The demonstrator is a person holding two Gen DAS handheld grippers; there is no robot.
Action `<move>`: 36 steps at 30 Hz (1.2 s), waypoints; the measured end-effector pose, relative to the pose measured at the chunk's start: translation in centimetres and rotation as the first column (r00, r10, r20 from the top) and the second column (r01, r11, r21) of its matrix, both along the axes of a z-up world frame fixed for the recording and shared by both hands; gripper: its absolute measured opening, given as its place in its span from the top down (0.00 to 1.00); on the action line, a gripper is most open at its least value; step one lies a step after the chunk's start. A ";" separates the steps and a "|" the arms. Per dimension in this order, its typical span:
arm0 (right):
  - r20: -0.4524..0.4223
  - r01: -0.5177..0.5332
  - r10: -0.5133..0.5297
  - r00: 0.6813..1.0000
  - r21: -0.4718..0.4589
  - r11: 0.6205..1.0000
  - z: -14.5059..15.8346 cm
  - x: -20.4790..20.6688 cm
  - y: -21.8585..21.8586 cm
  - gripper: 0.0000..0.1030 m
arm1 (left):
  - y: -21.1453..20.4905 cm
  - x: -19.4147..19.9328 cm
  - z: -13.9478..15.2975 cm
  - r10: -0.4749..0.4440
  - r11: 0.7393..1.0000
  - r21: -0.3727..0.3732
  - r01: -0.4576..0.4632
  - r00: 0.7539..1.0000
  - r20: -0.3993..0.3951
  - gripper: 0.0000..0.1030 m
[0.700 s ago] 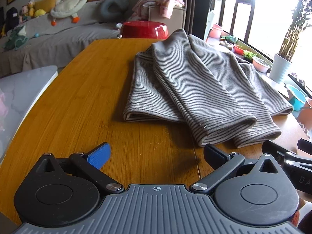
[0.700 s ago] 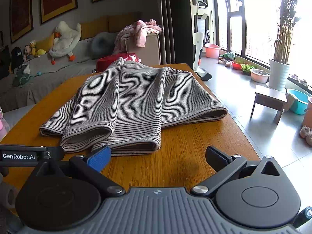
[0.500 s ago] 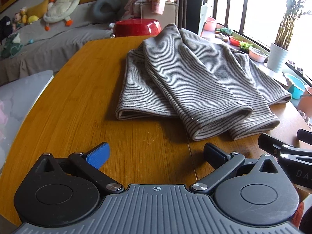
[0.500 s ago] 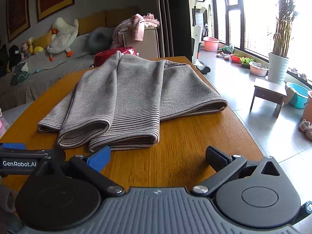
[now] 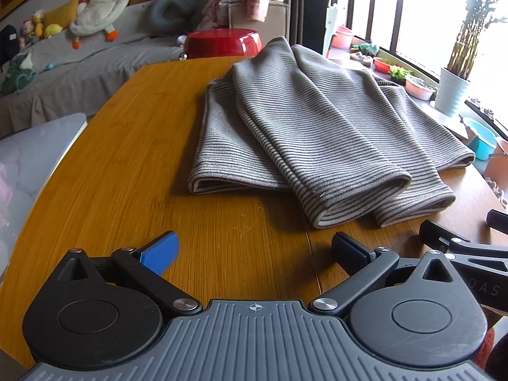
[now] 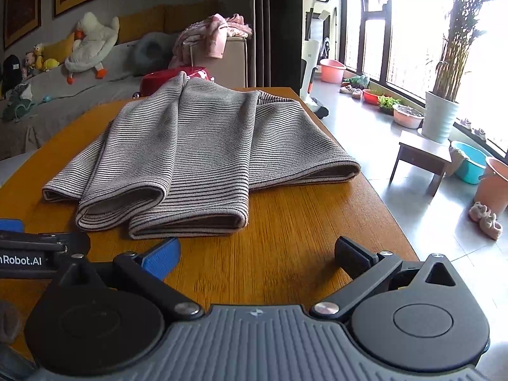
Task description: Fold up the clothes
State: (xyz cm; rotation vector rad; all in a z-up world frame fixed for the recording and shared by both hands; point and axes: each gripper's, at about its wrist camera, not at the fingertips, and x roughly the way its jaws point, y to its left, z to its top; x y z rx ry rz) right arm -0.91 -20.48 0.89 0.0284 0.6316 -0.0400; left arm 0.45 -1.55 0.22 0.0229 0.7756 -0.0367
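Note:
A grey striped garment lies folded lengthwise in overlapping layers on the wooden table, its hem ends toward me. My left gripper hovers open over bare wood just short of the hem, nothing between its fingers. In the right wrist view the same garment spreads ahead, and my right gripper stands open just before its near hem, its blue pad close to the folded edge. Each gripper's side shows at the edge of the other's view.
A red basin sits beyond the table's far end, with a sofa of plush toys behind. A pale chair stands at the left. A small stool, tubs and a potted plant occupy the floor at the right.
Both grippers have eased forward and tipped down a little, so the garment sits slightly larger and nearer in both views. The jaws stay wide and the garment has not moved.

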 end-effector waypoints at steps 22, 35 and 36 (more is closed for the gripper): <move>-0.006 -0.002 0.002 1.000 -0.003 1.000 0.3 -0.3 0.1 0.00 | -0.1 -0.1 -0.2 0.001 1.000 -0.001 -0.001 1.000 -0.005 0.00; -0.003 -0.001 0.001 1.000 -0.003 1.000 0.3 -0.2 0.1 0.00 | -0.1 -0.1 -0.1 0.001 1.000 0.000 -0.001 1.000 -0.006 0.00; -0.003 -0.001 0.001 1.000 -0.003 1.000 0.3 -0.2 0.1 0.00 | -0.1 -0.1 -0.1 0.001 1.000 0.000 -0.001 1.000 -0.006 0.00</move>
